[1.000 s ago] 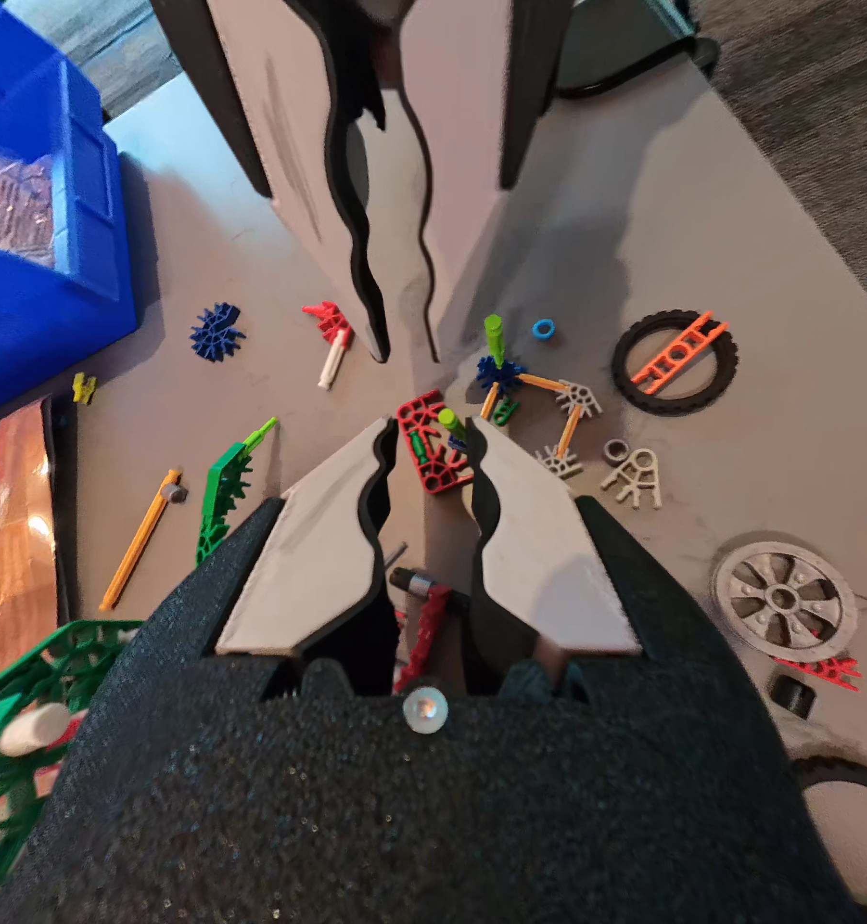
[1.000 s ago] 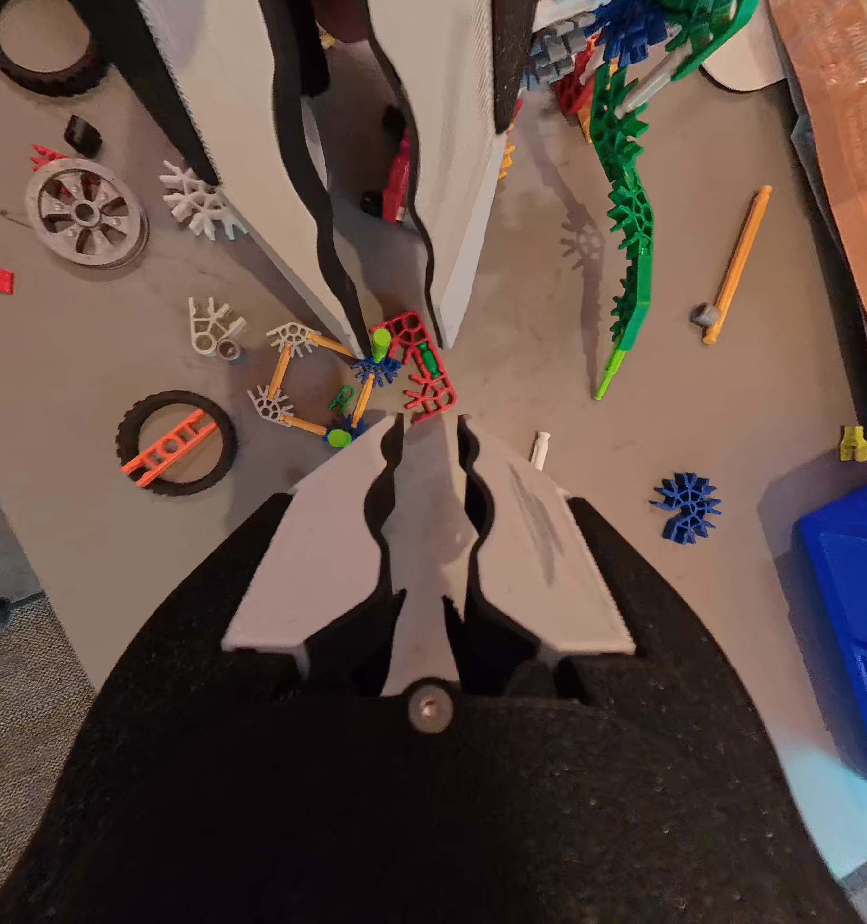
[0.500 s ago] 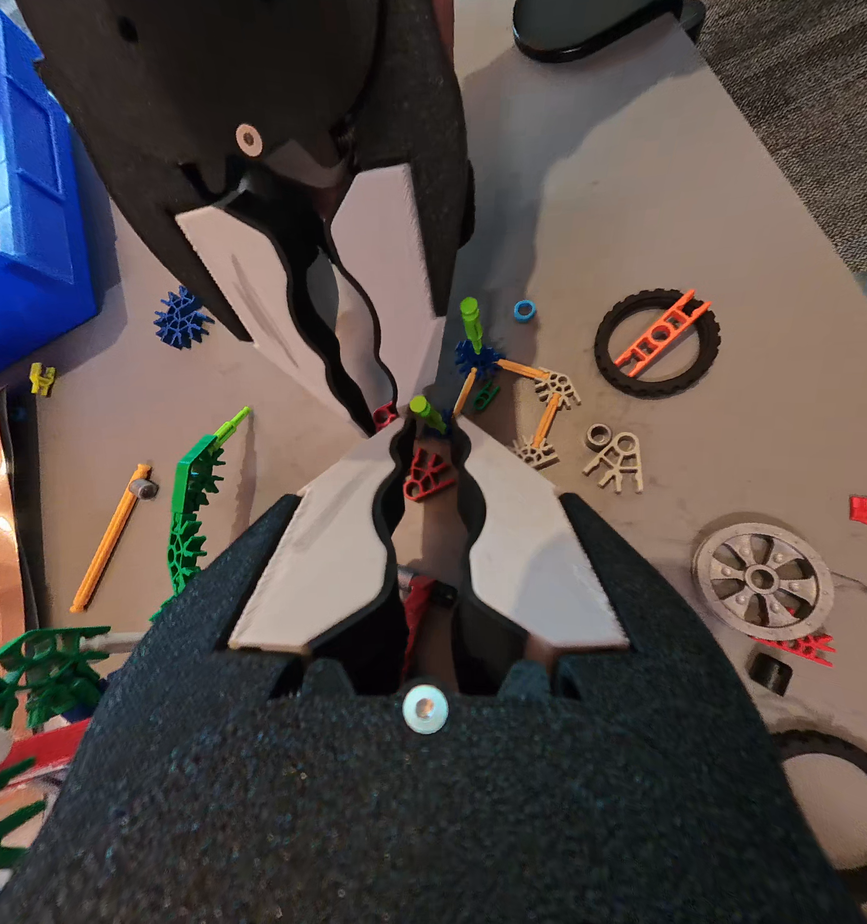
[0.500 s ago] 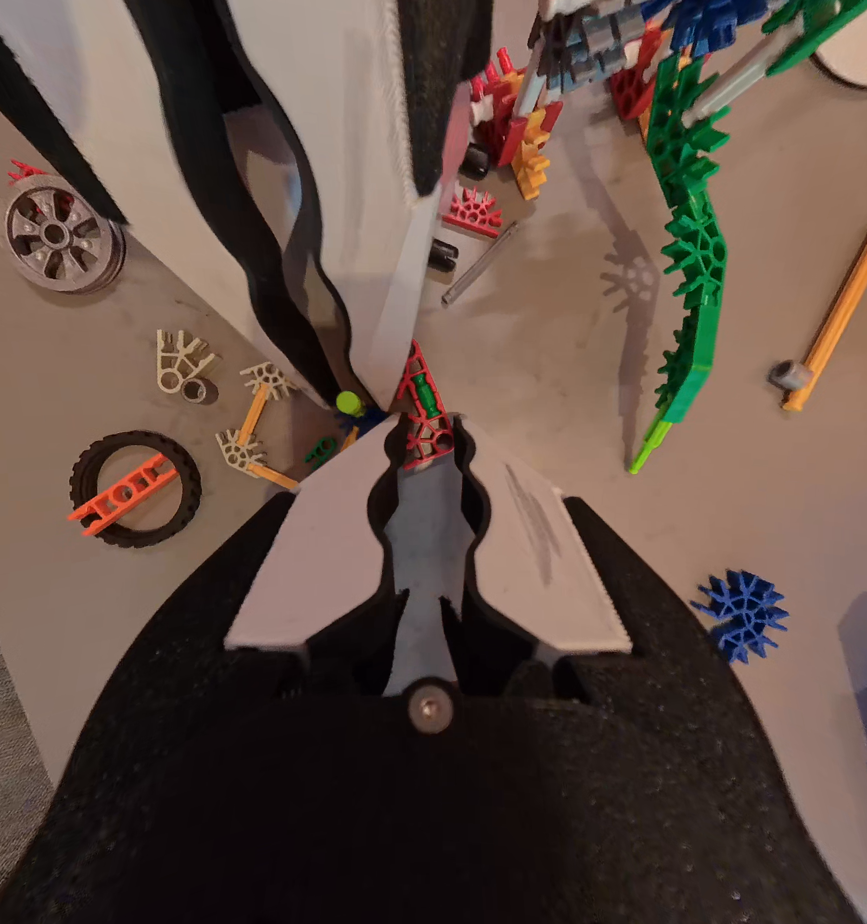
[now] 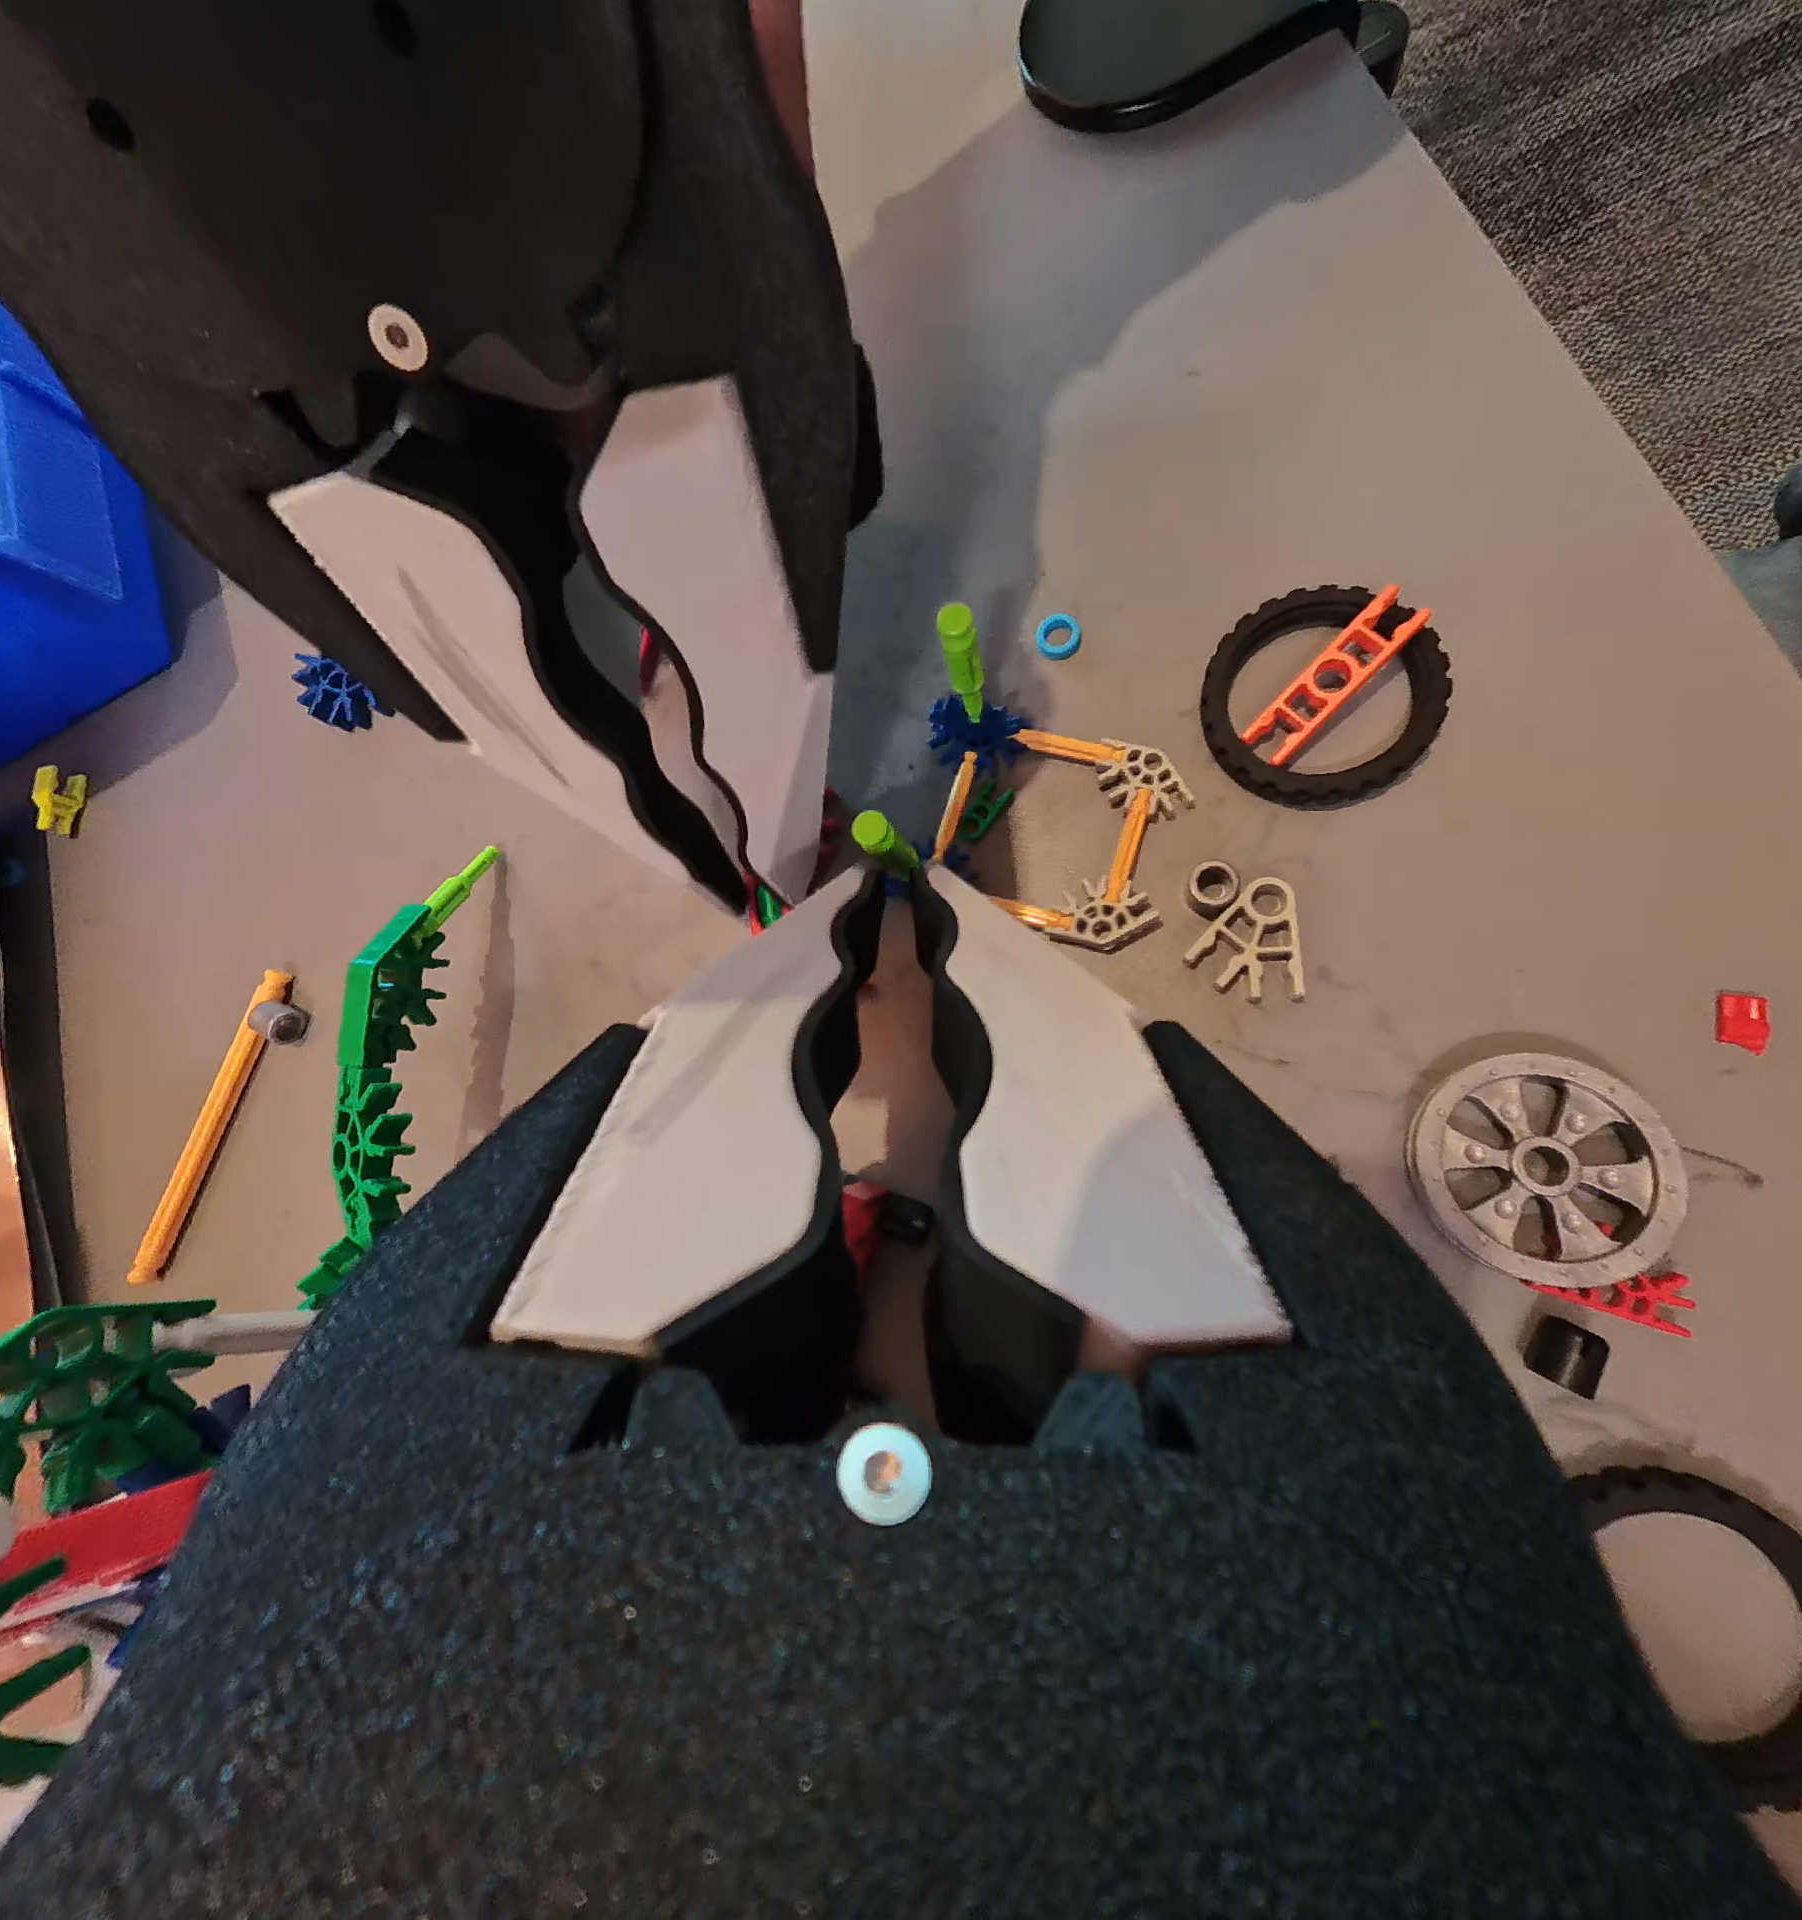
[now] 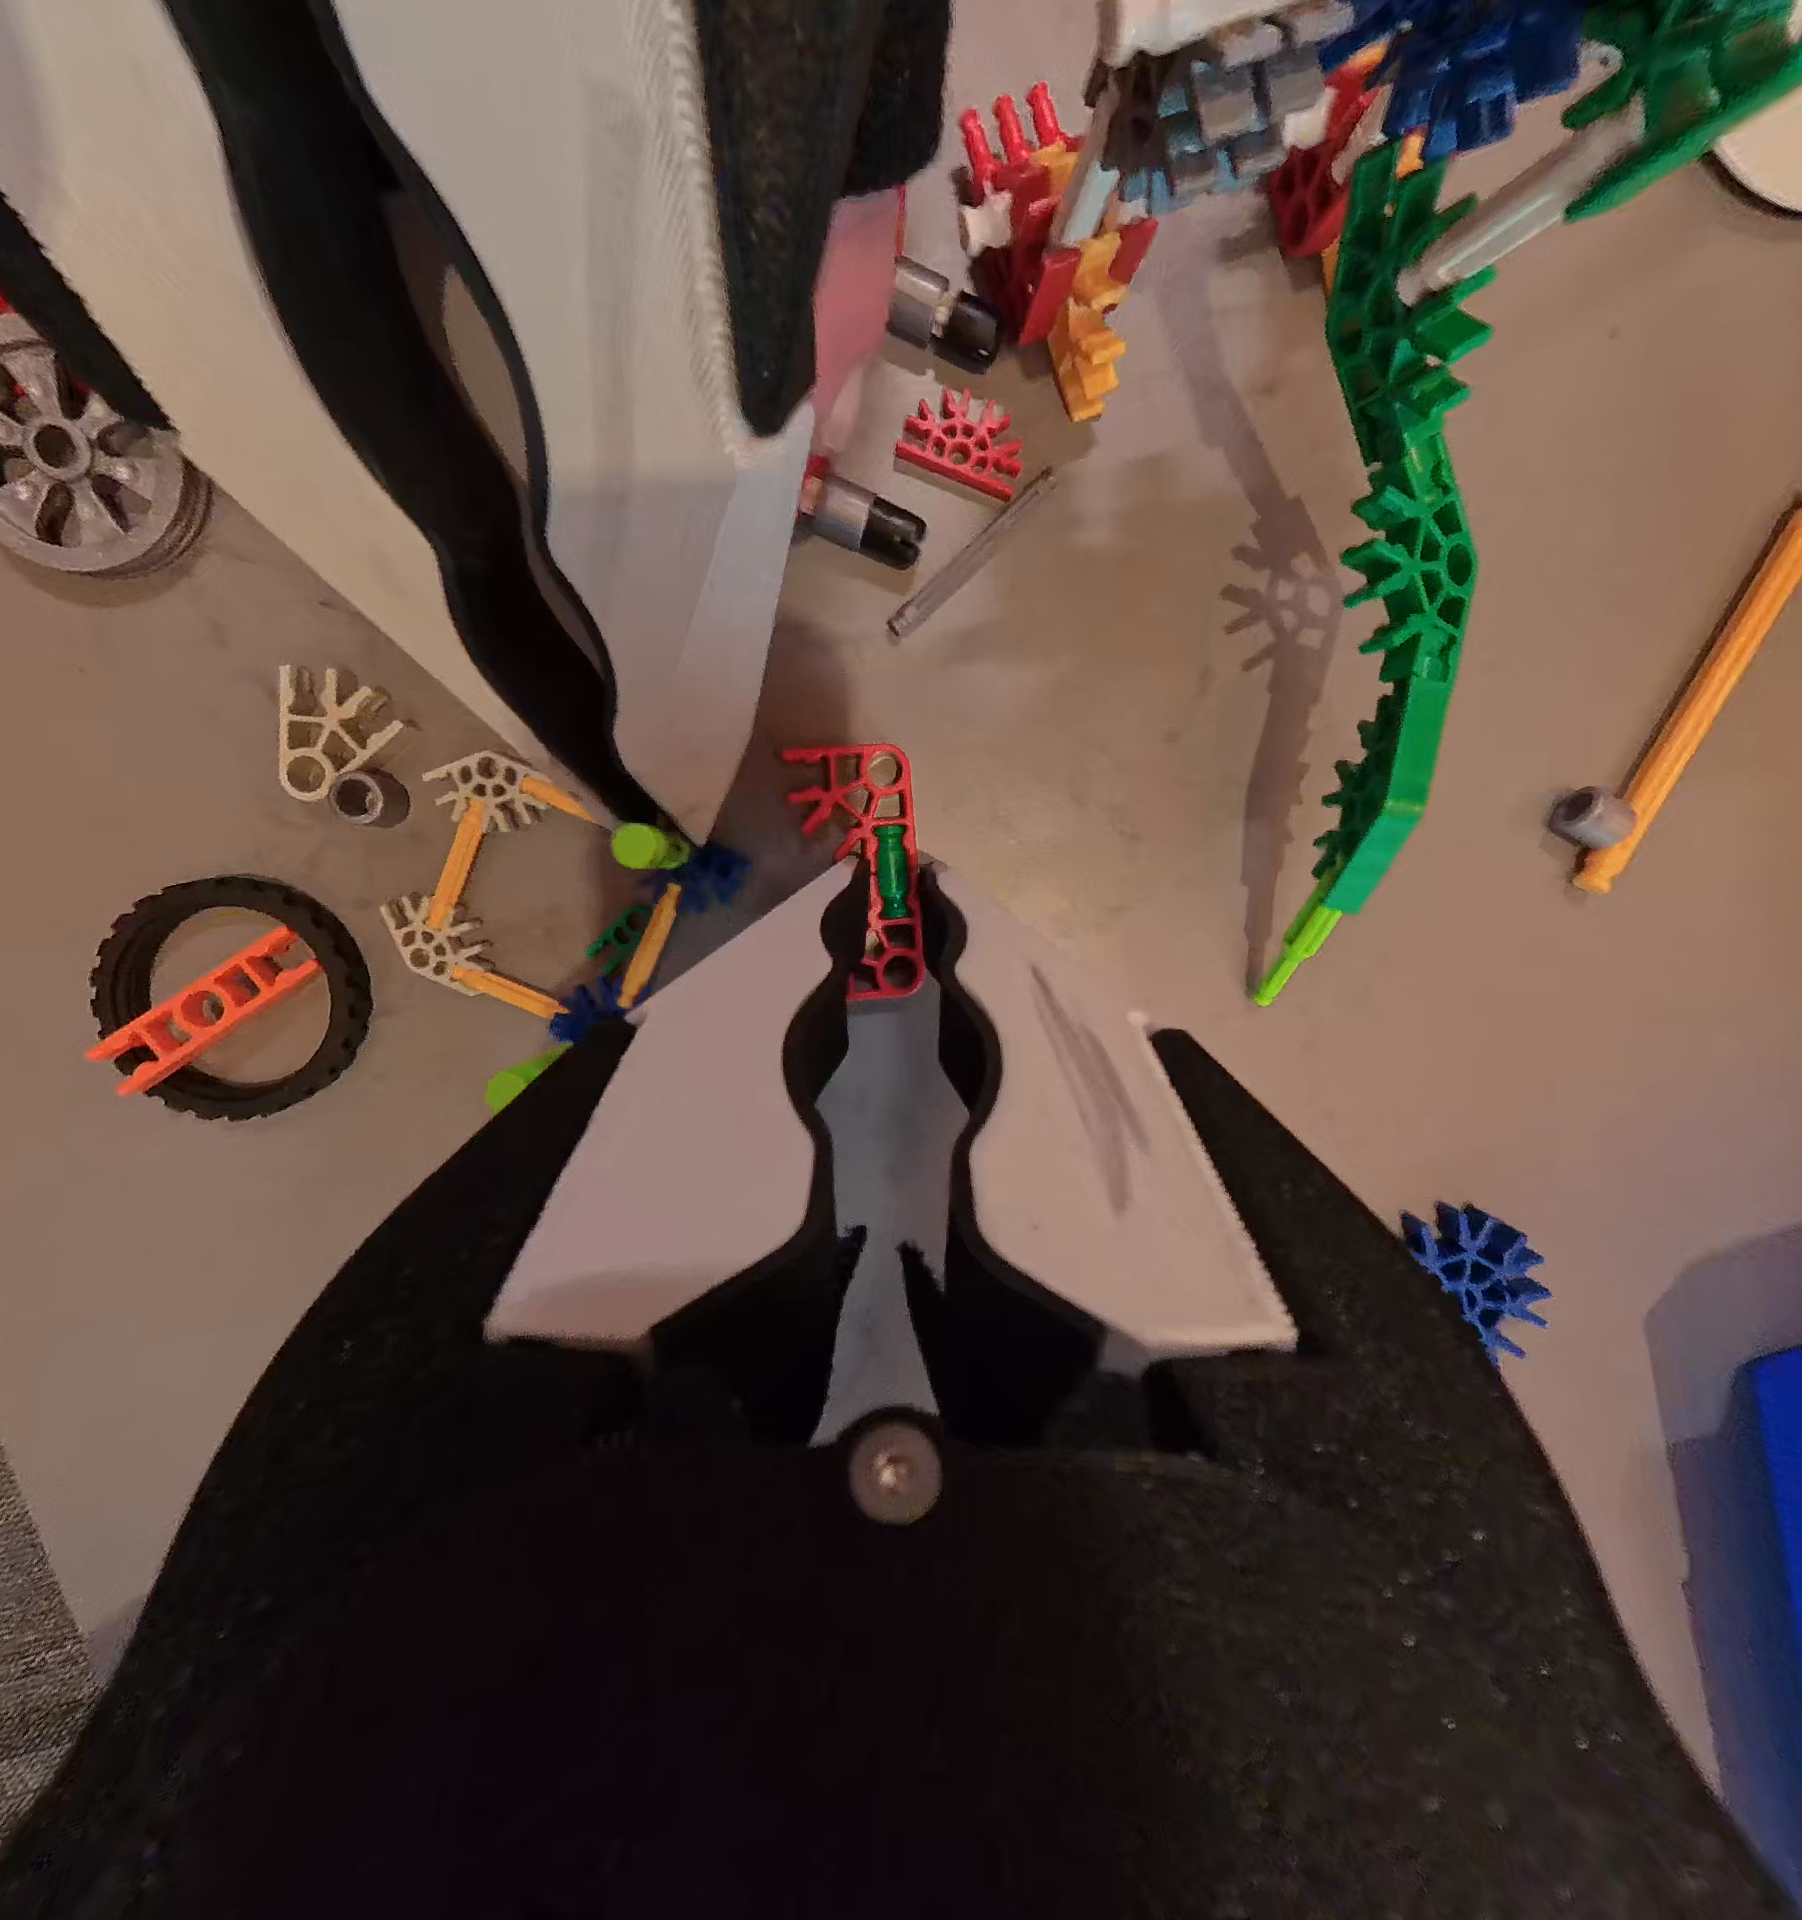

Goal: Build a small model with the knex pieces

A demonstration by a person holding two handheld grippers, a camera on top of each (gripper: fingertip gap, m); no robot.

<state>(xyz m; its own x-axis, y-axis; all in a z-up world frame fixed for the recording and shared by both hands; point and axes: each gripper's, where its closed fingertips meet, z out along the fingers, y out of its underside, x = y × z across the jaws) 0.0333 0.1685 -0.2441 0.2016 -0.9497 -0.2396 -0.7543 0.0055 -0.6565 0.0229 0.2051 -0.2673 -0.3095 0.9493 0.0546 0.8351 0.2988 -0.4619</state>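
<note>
My left gripper [image 5: 902, 891] & right gripper [image 6: 889, 881] point at each other, tips nearly meeting low over the table, both w/ jaws pinched almost together.

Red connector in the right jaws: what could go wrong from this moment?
1. The right gripper holds the red connector only by its tips, so it may twist or slip out.
2. The left gripper sits at the lime rod, very close to the right one; the two could collide.
3. The orange-rod frame lies loose on the table, so a push may drag it.
</note>
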